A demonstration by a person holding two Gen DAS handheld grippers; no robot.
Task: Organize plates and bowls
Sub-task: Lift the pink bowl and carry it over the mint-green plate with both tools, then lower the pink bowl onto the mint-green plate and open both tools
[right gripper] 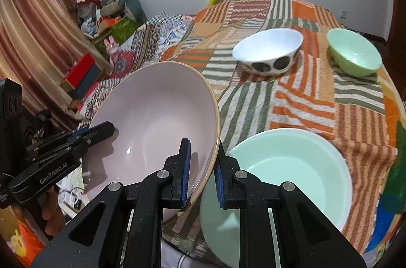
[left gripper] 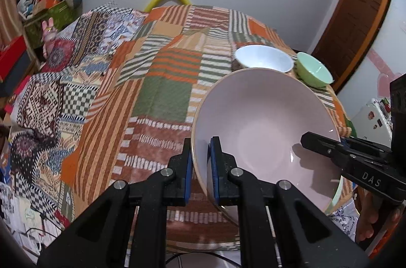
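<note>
Pale pink bowl point(right gripper: 162, 115) with tan rim, centre left; large mint-green bowl point(right gripper: 291, 166), lower right; white bowl point(right gripper: 266, 50) with dark, possibly brown, spots; small green bowl point(right gripper: 355, 52), upper right; orange, green and cream striped patchwork cloth point(right gripper: 291, 100).

the left wrist view looks forward and steeply down along its own two fingers, very close to the rim of the pink bowl point(left gripper: 264, 126), with the patchwork tablecloth point(left gripper: 162, 80) spreading away toward the far wall. the right wrist view looks the same way down from the bowl's opposite side, equally close, with the large mint bowl point(right gripper: 291, 166) right below it. each view catches the other gripper at its edge. both share the pink bowl, the tablecloth, the white bowl point(left gripper: 264, 57), the small green bowl point(left gripper: 313, 72) and the wall behind.
</note>
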